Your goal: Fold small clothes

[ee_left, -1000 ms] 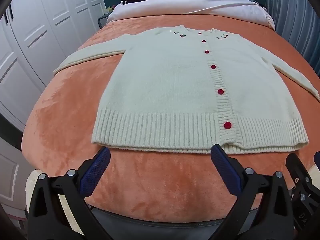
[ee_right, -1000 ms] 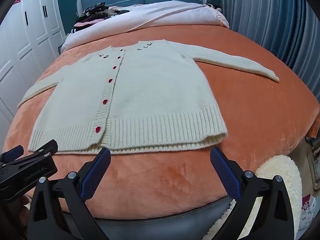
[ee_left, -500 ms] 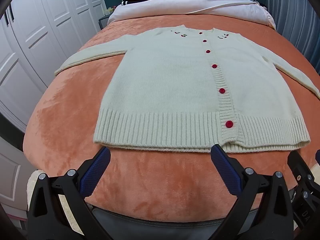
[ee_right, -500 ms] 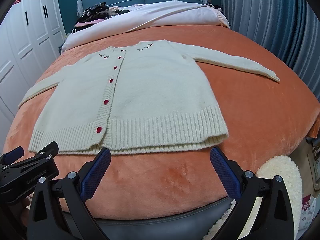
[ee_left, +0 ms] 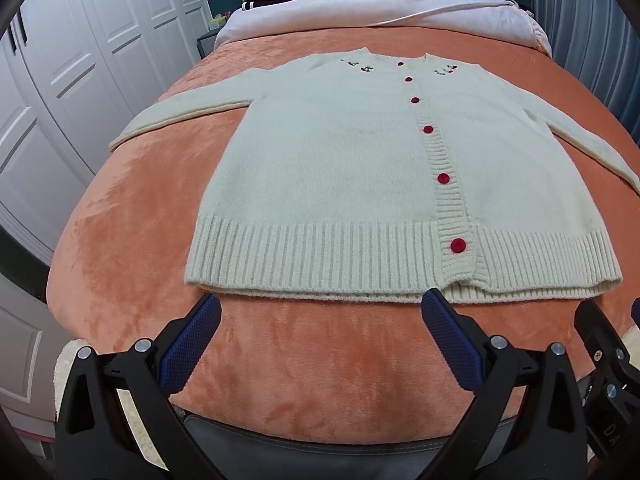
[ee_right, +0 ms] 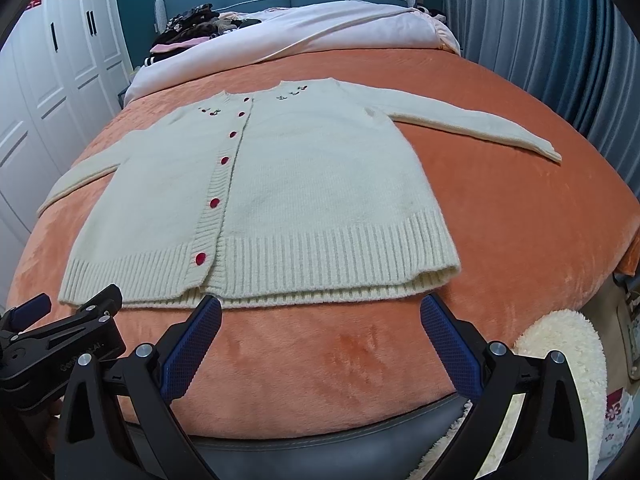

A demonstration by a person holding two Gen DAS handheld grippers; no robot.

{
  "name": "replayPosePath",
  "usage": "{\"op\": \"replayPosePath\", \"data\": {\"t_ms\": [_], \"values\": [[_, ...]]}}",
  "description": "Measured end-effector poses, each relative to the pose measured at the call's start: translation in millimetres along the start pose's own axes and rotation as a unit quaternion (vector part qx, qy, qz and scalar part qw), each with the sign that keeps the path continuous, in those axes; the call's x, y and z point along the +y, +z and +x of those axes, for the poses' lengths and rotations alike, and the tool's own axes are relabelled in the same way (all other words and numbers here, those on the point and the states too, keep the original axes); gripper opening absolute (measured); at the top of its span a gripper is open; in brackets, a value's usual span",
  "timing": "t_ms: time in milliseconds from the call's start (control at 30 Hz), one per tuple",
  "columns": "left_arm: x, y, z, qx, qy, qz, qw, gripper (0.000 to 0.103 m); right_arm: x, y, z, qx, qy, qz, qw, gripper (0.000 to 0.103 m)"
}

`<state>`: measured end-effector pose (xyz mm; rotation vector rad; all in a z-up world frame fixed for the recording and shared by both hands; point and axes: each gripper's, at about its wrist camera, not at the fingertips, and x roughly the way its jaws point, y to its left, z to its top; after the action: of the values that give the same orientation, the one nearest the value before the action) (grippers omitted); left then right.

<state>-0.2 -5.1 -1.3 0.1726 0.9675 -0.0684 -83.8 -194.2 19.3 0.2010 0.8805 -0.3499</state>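
A cream knitted cardigan [ee_left: 340, 176] with red buttons lies flat and buttoned on the orange bedspread, both sleeves spread out to the sides; it also shows in the right wrist view [ee_right: 304, 192]. My left gripper [ee_left: 320, 320] is open and empty, just short of the ribbed hem's left half. My right gripper [ee_right: 320, 320] is open and empty, just short of the hem's right half. The left gripper's body [ee_right: 60, 340] shows at the lower left of the right wrist view.
The orange bedspread [ee_right: 520, 220] covers the bed. A white duvet [ee_right: 320, 28] and a pile of dark clothes [ee_right: 192, 24] lie near the headboard. White wardrobe doors [ee_left: 60, 80] stand at left, blue curtains [ee_right: 560, 40] at right. A fluffy cream rug [ee_right: 560, 360] lies on the floor.
Both grippers have edged slightly forward toward the cardigan's hem. The cardigan has not moved.
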Motion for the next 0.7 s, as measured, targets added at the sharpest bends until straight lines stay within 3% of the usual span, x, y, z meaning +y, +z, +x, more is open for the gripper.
{"op": "replayPosePath", "data": {"t_ms": [700], "values": [[-3.9,-0.6,1.2,0.001,-0.003,0.006,1.0000,0.098,3.6,-1.5,0.5,0.002,0.001,-0.002,1.000,0.098]]}}
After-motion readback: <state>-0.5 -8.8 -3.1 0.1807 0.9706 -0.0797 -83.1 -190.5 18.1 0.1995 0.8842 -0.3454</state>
